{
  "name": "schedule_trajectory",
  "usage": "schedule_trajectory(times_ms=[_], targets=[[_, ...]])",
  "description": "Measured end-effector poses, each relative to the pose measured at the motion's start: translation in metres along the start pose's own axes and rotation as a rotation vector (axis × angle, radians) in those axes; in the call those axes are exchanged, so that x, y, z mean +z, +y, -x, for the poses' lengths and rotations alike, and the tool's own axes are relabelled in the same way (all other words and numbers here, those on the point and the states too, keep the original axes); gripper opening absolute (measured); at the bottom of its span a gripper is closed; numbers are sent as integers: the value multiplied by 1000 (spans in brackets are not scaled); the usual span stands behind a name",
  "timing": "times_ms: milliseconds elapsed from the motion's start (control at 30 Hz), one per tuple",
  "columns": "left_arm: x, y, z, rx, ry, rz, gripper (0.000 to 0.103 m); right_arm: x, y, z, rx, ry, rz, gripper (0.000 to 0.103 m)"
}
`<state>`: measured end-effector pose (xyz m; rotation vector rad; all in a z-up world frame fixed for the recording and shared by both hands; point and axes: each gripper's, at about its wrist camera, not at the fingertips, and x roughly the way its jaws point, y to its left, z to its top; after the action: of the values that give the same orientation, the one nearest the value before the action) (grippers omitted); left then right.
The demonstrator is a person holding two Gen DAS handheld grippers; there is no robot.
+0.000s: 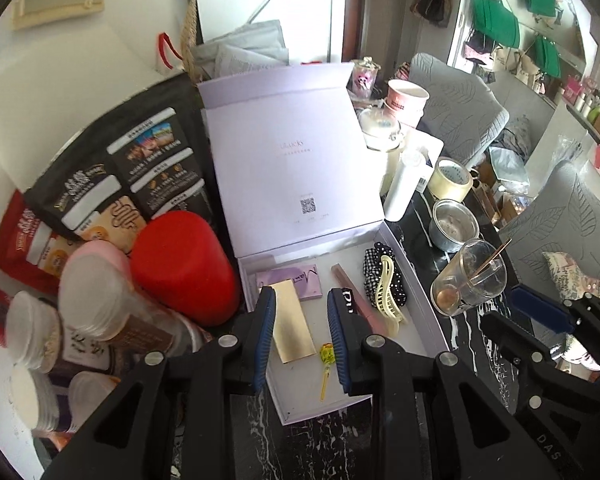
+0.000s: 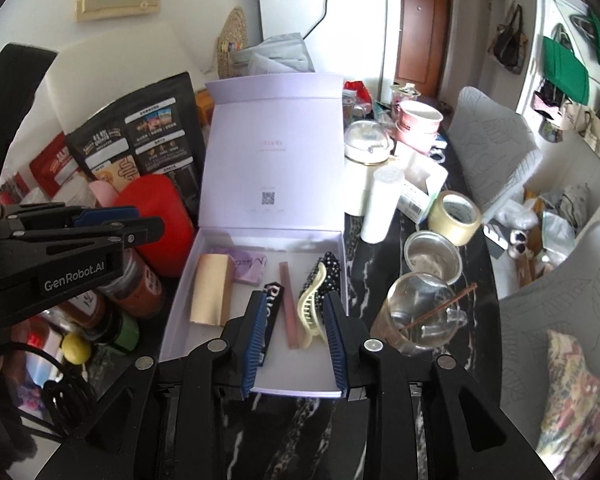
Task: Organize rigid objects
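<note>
Currently both empty: left hand-held gripper (image 1: 300, 336) and right hand-held gripper (image 2: 294, 336) hovering, jaws parted, over lilac box (image 2: 172, 320). Cream claw clip (image 2: 314, 312) lying near box's right wall: light, stiff, slippery; gripping across spine looking safest.

Open box on the surface, with clutter on both sides of it.

We see the box (image 2: 180, 300) standing with its lid (image 2: 276, 152) upright behind; in it, left to right, lie a flat card (image 2: 212, 290), a small booklet (image 2: 250, 270) behind it, a slim stick (image 2: 290, 304) and a hair claw (image 2: 312, 308) over what we take for a scrunchie (image 2: 330, 270). Left of the box stand a canister (image 2: 160, 220) and pouches (image 2: 140, 136); right of it are a glass mug (image 2: 416, 312), a metal cup (image 2: 432, 256) and, farther back, a tape roll (image 2: 454, 216).
</note>
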<state>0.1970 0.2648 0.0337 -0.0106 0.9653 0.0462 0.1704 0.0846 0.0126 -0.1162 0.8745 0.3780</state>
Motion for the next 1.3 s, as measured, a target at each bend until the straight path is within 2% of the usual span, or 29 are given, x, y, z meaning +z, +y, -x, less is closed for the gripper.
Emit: schedule_trajectory(times_ms=[33, 67, 100, 133, 200, 300, 467, 767, 967, 1100, 1300], targets=[[-2, 1, 5, 2, -7, 4, 47, -1, 1, 6, -7, -8, -1, 36], [-4, 3, 12, -6, -17, 11, 73, -2, 2, 11, -8, -13, -3, 37], [-6, 3, 17, -11, -30, 18, 91, -3, 3, 17, -2, -16, -8, 39], [-8, 4, 22, -7, -44, 26, 95, -5, 3, 20, 2, -18, -13, 41], [-14, 4, 34, 14, -59, 31, 96, -10, 4, 29, -1, -21, -22, 47], [-24, 4, 48, 11, -59, 36, 96, -18, 6, 38, -14, -10, -32, 48], [-42, 3, 66, 0, -54, 56, 96, -36, 6, 52, 19, -5, -58, 53], [-76, -4, 81, -18, -17, 68, 96, -62, 11, 75, 1, 3, -56, 53], [-96, -7, 88, 18, -15, 66, 96, -80, 11, 83, -6, 19, -73, 53], [-108, -7, 93, 30, -12, 73, 96, -91, 14, 84, 22, 23, -78, 53], [-122, -4, 96, 51, 1, 84, 96, -103, 24, 91, 22, -7, -59, 53]])
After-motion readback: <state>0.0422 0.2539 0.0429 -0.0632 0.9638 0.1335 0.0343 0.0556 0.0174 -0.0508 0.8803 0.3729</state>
